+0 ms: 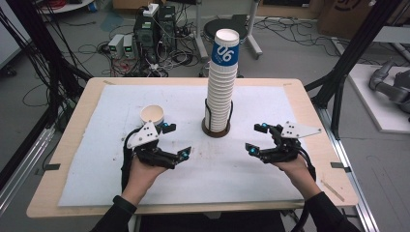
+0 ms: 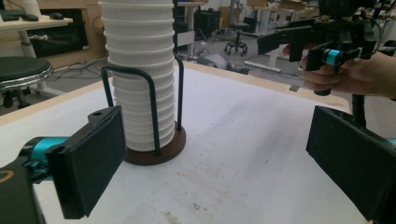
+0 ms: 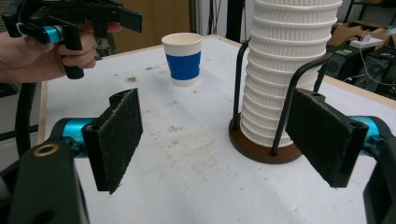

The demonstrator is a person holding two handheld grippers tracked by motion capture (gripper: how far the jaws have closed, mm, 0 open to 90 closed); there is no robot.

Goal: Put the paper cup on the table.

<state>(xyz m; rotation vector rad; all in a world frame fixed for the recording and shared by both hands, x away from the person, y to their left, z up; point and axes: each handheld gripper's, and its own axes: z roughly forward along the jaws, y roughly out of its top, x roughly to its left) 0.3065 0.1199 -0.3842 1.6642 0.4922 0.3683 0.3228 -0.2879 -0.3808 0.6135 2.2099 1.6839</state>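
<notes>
Left gripper (image 1: pixel 175 140) held low over the white mat (image 1: pixel 96 169), jaws spread wide, nothing between them; aimed toward the centre, just near of the single paper cup (image 1: pixel 152 115); left hand (image 1: pixel 142 174) under it, forearm coming up from the near edge. Right gripper (image 1: pixel 255 138) mirrored on the right, jaws likewise parted and empty, pointed left at the cup stack (image 1: pixel 222 82); right hand (image 1: pixel 292 169) cupped beneath. Between the two, slightly farther, tall stack of white ribbed cups, top one banded blue, standing upright in a black wire holder (image 1: pixel 215 129) on a round brown base. Single cup upright, blue-banded, left of the stack and well apart from it. Mat stained, laid on a pale wooden table (image 1: pixel 309 104); beyond it grey floor, tangled cables (image 1: pixel 164 53), black frame posts at both sides.
</notes>
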